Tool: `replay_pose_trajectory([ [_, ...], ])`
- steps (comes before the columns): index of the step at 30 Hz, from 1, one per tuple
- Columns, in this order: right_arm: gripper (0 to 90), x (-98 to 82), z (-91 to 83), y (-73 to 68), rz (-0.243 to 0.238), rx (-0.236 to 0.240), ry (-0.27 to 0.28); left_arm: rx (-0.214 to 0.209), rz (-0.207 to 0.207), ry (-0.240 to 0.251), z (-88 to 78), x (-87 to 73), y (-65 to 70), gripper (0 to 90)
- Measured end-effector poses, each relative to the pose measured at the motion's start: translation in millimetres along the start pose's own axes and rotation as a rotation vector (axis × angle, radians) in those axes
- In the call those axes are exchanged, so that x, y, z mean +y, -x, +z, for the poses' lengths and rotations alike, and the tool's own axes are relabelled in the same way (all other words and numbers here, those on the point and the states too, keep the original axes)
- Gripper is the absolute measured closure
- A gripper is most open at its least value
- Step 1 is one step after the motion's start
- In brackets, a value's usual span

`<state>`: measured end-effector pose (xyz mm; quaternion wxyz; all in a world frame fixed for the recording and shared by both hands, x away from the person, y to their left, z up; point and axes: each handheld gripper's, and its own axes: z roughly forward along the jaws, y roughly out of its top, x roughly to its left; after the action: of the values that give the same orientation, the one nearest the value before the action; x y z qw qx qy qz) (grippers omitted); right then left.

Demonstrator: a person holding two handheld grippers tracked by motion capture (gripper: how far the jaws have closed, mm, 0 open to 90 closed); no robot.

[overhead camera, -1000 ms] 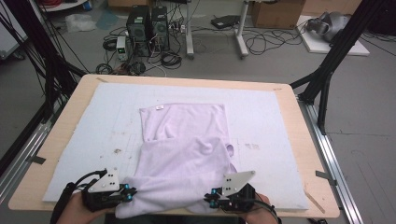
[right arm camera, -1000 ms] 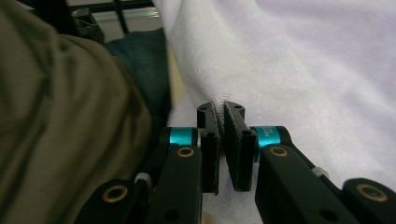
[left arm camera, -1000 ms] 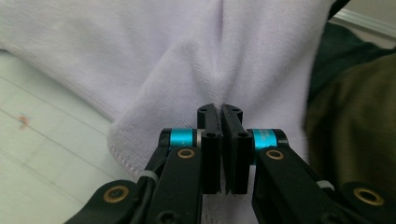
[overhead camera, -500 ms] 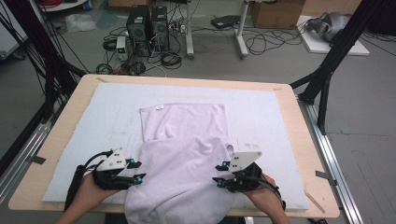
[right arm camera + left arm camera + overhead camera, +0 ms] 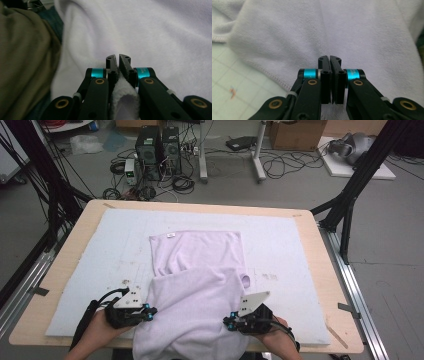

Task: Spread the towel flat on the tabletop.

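A lavender garment [image 5: 200,265] lies on the white mat [image 5: 300,250], its near half folded up over its far half, and its lower end hangs over the table's front edge. My left gripper [image 5: 150,311] is at the garment's left edge. Its jaws have just closed and stand shut [image 5: 329,58] on the thin cloth [image 5: 312,30] at the hem. My right gripper [image 5: 227,321] is at the garment's right side. Its jaws have also just closed [image 5: 117,57], with a thick fold of cloth [image 5: 123,100] pinched between them.
The wooden table [image 5: 332,290] shows as a bare rim around the mat. Black frame legs [image 5: 350,195] and metal rails [image 5: 360,295] flank it. Computers and cables [image 5: 160,150] lie on the floor beyond. Olive clothing [image 5: 22,62] of the person is close at the front edge.
Both grippers moved up from the front edge, then in to the garment's sides. The bunched lower cloth has spread flatter and now hangs over the front edge.
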<state>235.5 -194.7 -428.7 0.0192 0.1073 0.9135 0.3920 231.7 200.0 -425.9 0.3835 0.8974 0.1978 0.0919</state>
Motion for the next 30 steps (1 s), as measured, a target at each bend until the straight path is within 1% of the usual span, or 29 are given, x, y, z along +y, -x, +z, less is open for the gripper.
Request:
replay_pose_trajectory([
  [3, 85.6, 3.8, -5.1, -17.1, -0.018, 0.027, 0.023, -0.004, 0.02, 0.018, -19.0, -3.9, 13.5, 87.1],
  [4, 85.5, 5.6, -7.5, -23.1, -0.026, 0.044, 0.034, -0.012, 0.028, 0.032, -24.4, -5.0, 17.9, 87.0],
  [5, 85.5, 8.0, -10.7, -29.0, -0.035, 0.055, 0.048, -0.021, 0.026, 0.05, -28.5, -5.7, 22.3, 86.2],
  [6, 85.2, 10.8, -13.9, -33.7, -0.048, 0.062, 0.067, -0.025, 0.022, 0.063, -31.4, -5.8, 25.2, 83.2],
  [7, 84.0, 13.6, -18.1, -36.8, -0.054, 0.06, 0.079, -0.02, 0.018, 0.068, -33.0, -5.4, 25.6, 75.9],
  [8, 82.0, 16.4, -21.8, -37.5, -0.06, 0.05, 0.093, -0.012, 0.017, 0.071, -33.0, -4.7, 24.4, 69.5],
  [9, 78.7, 19.0, -24.4, -35.9, -0.064, 0.037, 0.098, 0.0, 0.02, 0.069, -32.1, -4.1, 21.4, 67.5],
  [10, 75.3, 21.1, -26.3, -31.7, -0.066, 0.004, 0.088, 0.009, 0.015, 0.076, -29.4, -3.8, 17.5, 65.5],
  [11, 74.4, 22.4, -26.8, -26.0, -0.061, -0.021, 0.079, 0.018, 0.007, 0.08, -26.1, -3.1, 12.8, 63.8],
  [12, 71.7, 22.8, -26.4, -19.0, -0.062, -0.043, 0.068, 0.03, 0.002, 0.073, -22.2, -2.2, 7.5, 62.8],
  [13, 70.3, 22.3, -24.8, -11.9, -0.053, -0.068, 0.058, 0.046, -0.001, 0.066, -17.2, -1.4, 2.1, 61.7],
  [14, 69.2, 21.1, -22.5, -3.2, -0.048, -0.087, 0.049, 0.061, -0.013, 0.061, -12.1, -0.4, -2.9, 60.5],
  [15, 67.8, 19.2, -20.2, 5.4, -0.036, -0.098, 0.043, 0.058, -0.016, 0.053, -6.8, 0.5, -8.8, 59.5],
  [17, 66.0, 14.2, -15.6, 21.6, 0.01, -0.106, 0.046, 0.055, -0.035, 0.032, 4.4, 2.5, -17.9, 58.5],
  [18, 65.4, 11.8, -14.1, 28.1, 0.024, -0.098, 0.05, 0.045, -0.042, 0.024, 9.8, 3.3, -21.4, 58.3],
  [19, 65.0, 10.1, -13.2, 33.1, 0.043, -0.094, 0.061, 0.037, -0.04, 0.012, 14.6, 4.0, -24.0, 58.3],
  [20, 64.2, 8.7, -13.4, 36.8, 0.056, -0.094, 0.066, 0.032, -0.048, 0.003, 19.7, 4.5, -24.6, 58.6],
  [21, 64.3, 7.8, -14.0, 39.1, 0.068, -0.091, 0.073, 0.018, -0.046, -0.004, 24.1, 4.6, -24.9, 59.6],
  [22, 64.2, 7.3, -15.1, 40.9, 0.066, -0.087, 0.08, 0.017, -0.04, 0.004, 25.5, 4.6, -24.6, 60.8],
  [23, 64.1, 6.9, -16.6, 42.0, 0.064, -0.087, 0.089, 0.004, -0.041, 0.008, 26.0, 5.1, -24.6, 63.3],
  [25, 64.0, 7.6, -21.0, 43.4, 0.066, -0.087, 0.105, -0.006, -0.023, 0.003, 25.4, 5.5, -23.4, 73.3],
  [26, 63.7, 8.5, -23.5, 44.5, 0.066, -0.095, 0.111, -0.011, -0.023, 0.007, 25.5, 5.2, -22.5, 77.2],
  [28, 63.2, 10.4, -25.8, 46.6, 0.063, -0.104, 0.104, -0.018, -0.012, 0.001, 25.3, 5.4, -22.1, 83.2],
  [30, 61.6, 10.3, -20.8, 47.4, 0.062, -0.106, 0.071, -0.02, -0.017, 0.003, 26.0, 5.9, -21.3, 85.6],
])
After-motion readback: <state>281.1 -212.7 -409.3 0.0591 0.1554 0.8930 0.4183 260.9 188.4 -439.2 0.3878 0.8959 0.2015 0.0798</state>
